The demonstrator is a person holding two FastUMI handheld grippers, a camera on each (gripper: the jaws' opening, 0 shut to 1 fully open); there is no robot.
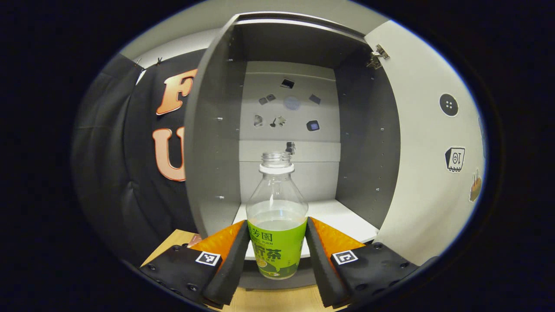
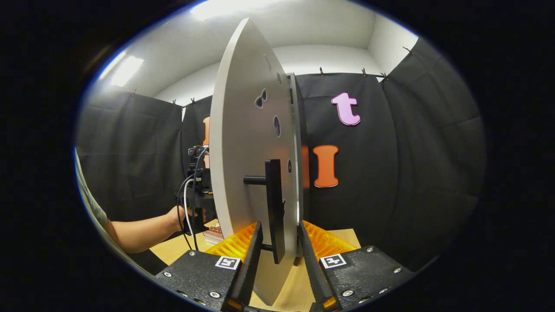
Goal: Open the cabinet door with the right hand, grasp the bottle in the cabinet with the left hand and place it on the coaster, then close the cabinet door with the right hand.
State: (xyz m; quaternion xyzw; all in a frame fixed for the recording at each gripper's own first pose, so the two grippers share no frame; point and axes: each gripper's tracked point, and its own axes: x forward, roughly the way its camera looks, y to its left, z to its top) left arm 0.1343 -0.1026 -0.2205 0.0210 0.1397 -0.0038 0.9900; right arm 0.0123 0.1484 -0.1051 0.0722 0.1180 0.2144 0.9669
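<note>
Left hand-held gripper point(image 1: 277, 255): level, fingers pressed on both sides of the bottle point(image 1: 276, 225), which is in front of the open cabinet point(image 1: 217, 143).
Right hand-held gripper point(image 2: 279, 251): parted, straddling the door point(image 2: 243, 143) handle point(image 2: 274, 203), touch unclear.

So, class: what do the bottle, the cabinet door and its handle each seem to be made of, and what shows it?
Bottle: clear plastic, probably; you see through it to the liquid, and a glossy green label wraps it.
Cabinet door: likely laminated board; flat, pale, matt, with a thin edge.
Handle: dark, matt bar, metal or plastic; can't tell which.
</note>
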